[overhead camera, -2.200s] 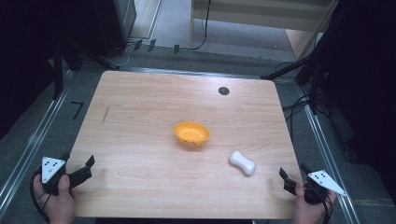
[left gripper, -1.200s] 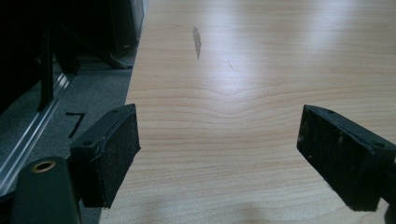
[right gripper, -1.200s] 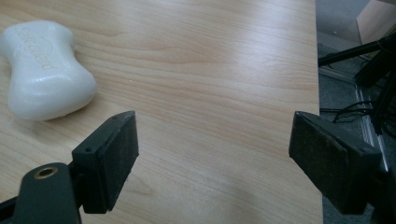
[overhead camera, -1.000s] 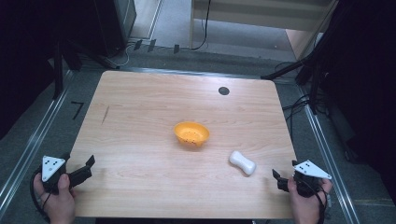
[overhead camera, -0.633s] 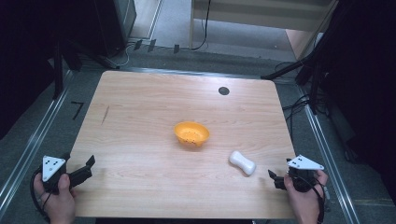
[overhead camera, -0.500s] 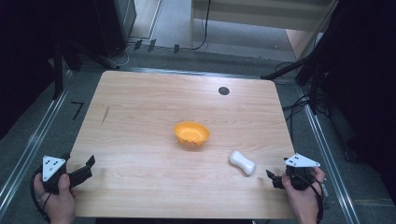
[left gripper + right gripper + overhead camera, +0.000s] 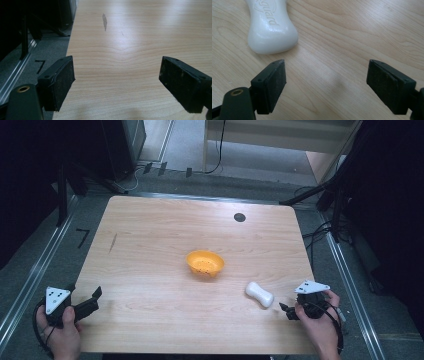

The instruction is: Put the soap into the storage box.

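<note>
The wooden counter (image 7: 150,245) carries an orange bowl (image 7: 205,263) near its middle and a white soap bar (image 7: 259,294) toward the near right corner, well apart from the bowl. The soap lies flat, with raised lettering on its top face. The right gripper (image 7: 289,311) sits just beside the bar at the near right edge, jaws spread wide and holding nothing; in the right gripper view the soap (image 7: 272,27) lies ahead and left of the gap, not between the jaws. The left gripper (image 7: 94,296) rests at the near left corner, likewise released and empty. The step in hand looks like the approach to the soap. The next move calls for swinging the right gripper left and forward until the bar sits between the jaws, then closing across its narrow waist.
</note>
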Available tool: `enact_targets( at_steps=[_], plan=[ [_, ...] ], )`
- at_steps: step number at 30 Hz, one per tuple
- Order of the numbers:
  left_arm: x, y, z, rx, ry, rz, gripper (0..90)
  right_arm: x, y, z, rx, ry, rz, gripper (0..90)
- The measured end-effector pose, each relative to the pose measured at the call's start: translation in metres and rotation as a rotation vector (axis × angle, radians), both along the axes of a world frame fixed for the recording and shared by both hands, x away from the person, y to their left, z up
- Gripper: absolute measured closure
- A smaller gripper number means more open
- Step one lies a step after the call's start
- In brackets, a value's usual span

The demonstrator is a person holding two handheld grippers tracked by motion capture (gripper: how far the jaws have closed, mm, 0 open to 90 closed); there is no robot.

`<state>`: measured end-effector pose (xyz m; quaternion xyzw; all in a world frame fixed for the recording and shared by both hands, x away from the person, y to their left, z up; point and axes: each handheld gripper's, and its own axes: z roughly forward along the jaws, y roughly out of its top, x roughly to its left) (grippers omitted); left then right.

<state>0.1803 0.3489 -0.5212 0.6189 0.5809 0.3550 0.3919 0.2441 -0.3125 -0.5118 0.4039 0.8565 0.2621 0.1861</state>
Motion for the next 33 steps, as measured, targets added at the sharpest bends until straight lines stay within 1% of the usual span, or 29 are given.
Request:
enact_targets(
  at_steps=[1, 2, 5, 6, 9, 10, 11, 12, 15, 16, 17, 18, 22, 33],
  plan=[
    [0.0, 0.0, 0.0, 0.0, 0.0, 0.0, 13.4, 0.0, 0.0, 0.0, 0.0, 0.0, 0.0, 17.1],
    [0.0, 0.0, 0.0, 0.0, 0.0, 0.0, 13.4, 0.002, 0.002, 0.001, -0.006, 0.012, 0.011, 17.2],
    [0.0, 0.0, 0.0, -0.001, -0.001, 0.001, 13.4, 0.003, 0.004, 0.002, -0.007, 0.023, 0.021, 17.2],
    [0.0, 0.0, 0.0, -0.002, 0.0, 0.001, 13.4, 0.005, 0.006, 0.003, -0.011, 0.043, 0.033, 17.2],
    [0.0, 0.0, 0.0, -0.001, -0.001, 0.002, 13.4, 0.007, 0.008, 0.004, -0.021, 0.054, 0.046, 17.2],
    [0.0, 0.0, 0.0, -0.002, -0.002, 0.004, 13.4, 0.008, 0.01, 0.004, -0.036, 0.072, 0.055, 17.2],
    [0.0, 0.0, 0.0, -0.002, -0.002, 0.004, 13.4, 0.008, 0.01, 0.004, -0.036, 0.072, 0.055, 17.2],
    [0.0, 0.0, 0.0, -0.002, -0.002, 0.003, 13.4, 0.009, 0.011, 0.005, -0.044, 0.077, 0.066, 17.2],
    [0.0, 0.0, 0.0, -0.002, -0.002, 0.006, 13.4, 0.011, 0.015, 0.006, -0.067, 0.108, 0.088, 17.3],
    [0.0, 0.0, 0.0, -0.002, -0.003, 0.005, 13.4, 0.013, 0.017, 0.007, -0.082, 0.122, 0.098, 17.2],
    [0.0, 0.0, 0.0, -0.002, -0.003, 0.005, 13.4, 0.013, 0.017, 0.007, -0.082, 0.122, 0.098, 17.2],
    [0.0, 0.0, 0.0, -0.001, -0.002, 0.004, 13.4, 0.014, 0.019, 0.008, -0.085, 0.133, 0.103, 17.1],
    [0.0, 0.0, 0.0, -0.002, -0.004, 0.005, 13.4, 0.017, 0.023, 0.01, -0.098, 0.139, 0.117, 17.1],
    [0.0, 0.0, 0.0, -0.001, -0.003, 0.004, 13.4, 0.022, 0.033, 0.013, -0.108, 0.146, 0.135, 17.0]
  ],
)
